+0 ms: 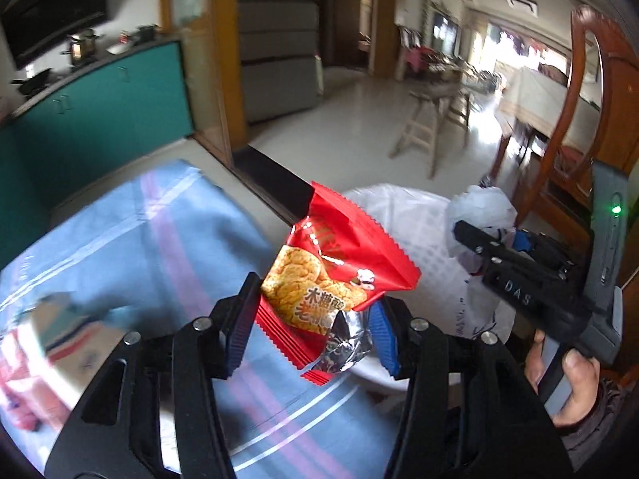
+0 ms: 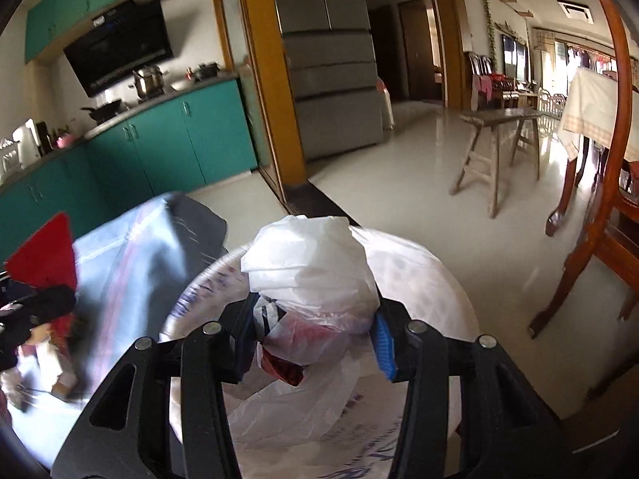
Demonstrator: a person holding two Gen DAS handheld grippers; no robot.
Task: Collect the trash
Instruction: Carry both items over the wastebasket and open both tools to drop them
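Teal cabinets [image 2: 191,139], steel fridge [image 2: 331,60], wooden stool [image 2: 495,147], blue striped cloth [image 1: 131,239], steel pot [image 2: 148,79]

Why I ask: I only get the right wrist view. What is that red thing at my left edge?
Observer: A red snack wrapper, gripped between the left gripper's jaws.
Operator: Is it empty?
Observer: Its torn end shows crumpled silver foil; whether anything is inside, I cannot tell.
Operator: Anything on my gripper's outer side?
Observer: A green light glows on the right gripper's body, above the hand holding it.
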